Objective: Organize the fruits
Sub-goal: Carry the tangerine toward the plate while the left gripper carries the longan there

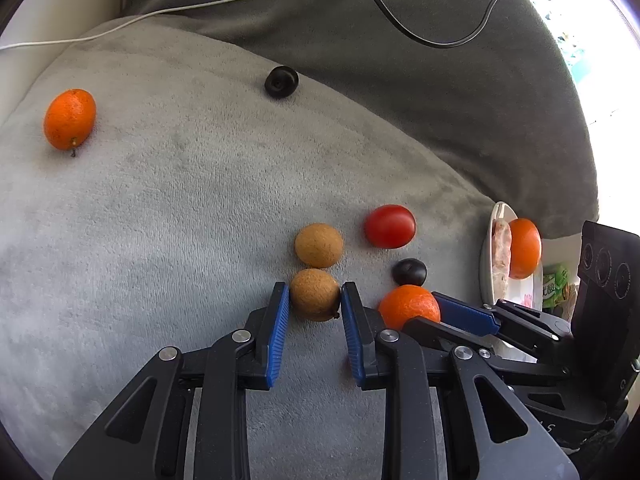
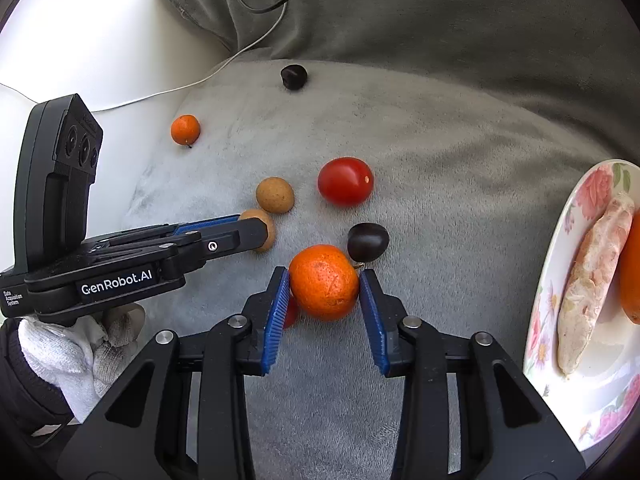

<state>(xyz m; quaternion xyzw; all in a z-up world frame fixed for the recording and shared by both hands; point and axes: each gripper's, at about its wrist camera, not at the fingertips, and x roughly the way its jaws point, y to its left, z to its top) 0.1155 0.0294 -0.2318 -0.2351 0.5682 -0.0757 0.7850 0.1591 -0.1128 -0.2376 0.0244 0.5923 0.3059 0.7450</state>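
On a grey blanket the fruits lie scattered. Left tongs are closed narrow on a brown fruit, both blue pads touching its sides; a second brown fruit sits just beyond it, touching or nearly so. Right tongs grip an orange, the pads pressed to its flanks, with a bit of red fruit showing behind the left pad. Just past the orange rests a dark plum, and farther on a red tomato. Well apart, near the blanket's far left, lies a small orange, and at the far edge another dark fruit. To the right stands a flowered plate carrying a pale wrapped piece and another orange fruit at the picture's edge. A white-gloved hand holds the left tool. White and black cables trail over the darker cushion behind.
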